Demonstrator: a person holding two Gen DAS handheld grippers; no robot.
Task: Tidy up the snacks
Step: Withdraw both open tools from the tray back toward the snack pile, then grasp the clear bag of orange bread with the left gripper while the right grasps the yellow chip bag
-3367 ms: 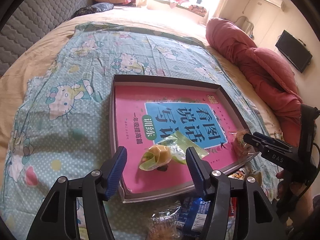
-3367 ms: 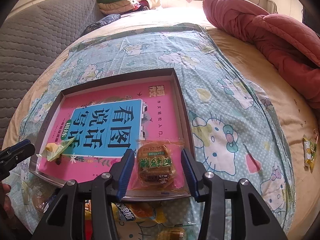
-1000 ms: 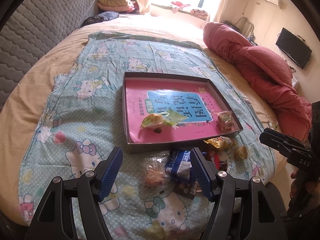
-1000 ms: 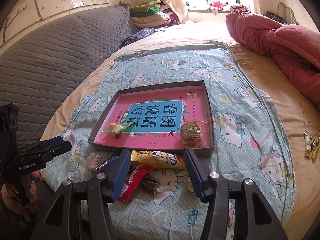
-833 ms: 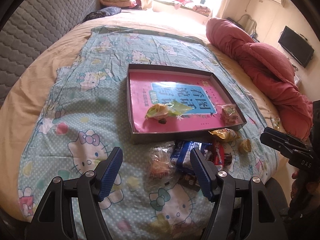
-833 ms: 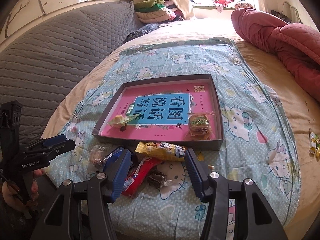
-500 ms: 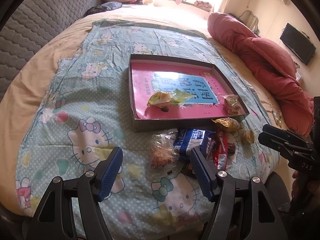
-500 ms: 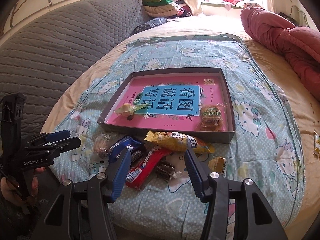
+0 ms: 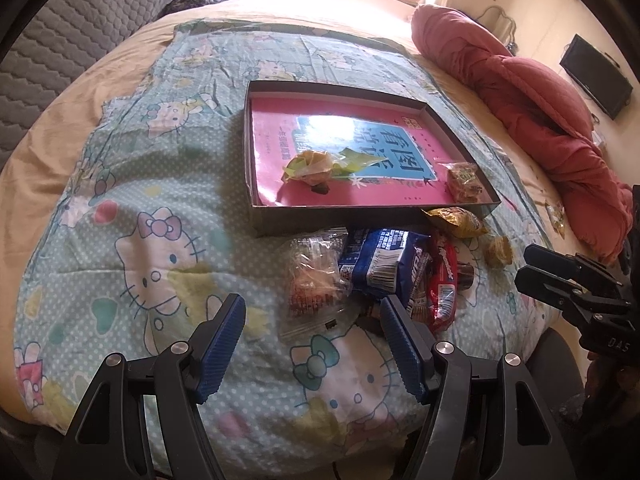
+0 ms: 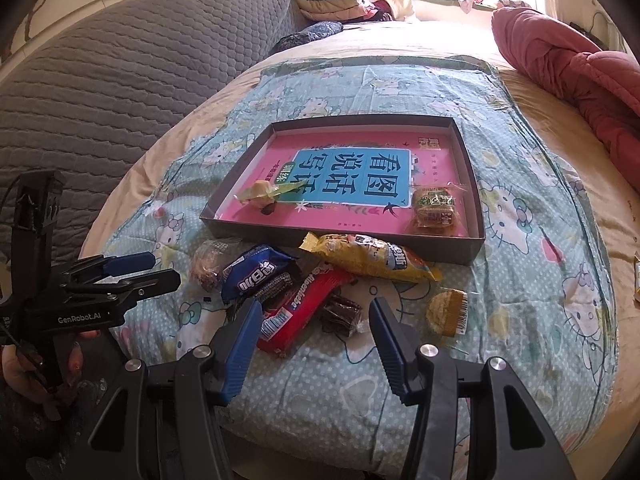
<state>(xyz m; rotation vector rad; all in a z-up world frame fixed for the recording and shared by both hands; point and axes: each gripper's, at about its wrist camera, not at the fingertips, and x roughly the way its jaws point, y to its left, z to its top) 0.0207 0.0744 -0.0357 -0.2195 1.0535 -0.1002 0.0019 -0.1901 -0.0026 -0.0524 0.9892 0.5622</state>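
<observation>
Left wrist view: sits behind left tool [image 9: 310, 332], looks forward and steeply down over near edge of bed [image 9: 120, 160], close above snack pile [image 9: 380, 268], tray [image 9: 332, 222] beyond, window at far end. Right tool [image 9: 532, 264] enters from right edge.

Right wrist view: behind right tool [image 10: 312, 328], same downward tilt, from further right, headboard [image 10: 120, 80] on left. Left tool [image 10: 160, 270] enters from left edge.

Shared: snack pile [image 10: 320, 276], tray [image 10: 472, 208], cartoon sheet [image 10: 540, 280], red quilt [image 10: 560, 52].

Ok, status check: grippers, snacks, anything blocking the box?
Left gripper and right gripper open, empty. Two snacks in the box; a pile of packets lies on the bedspread against its near wall. Nothing in the way.
</observation>
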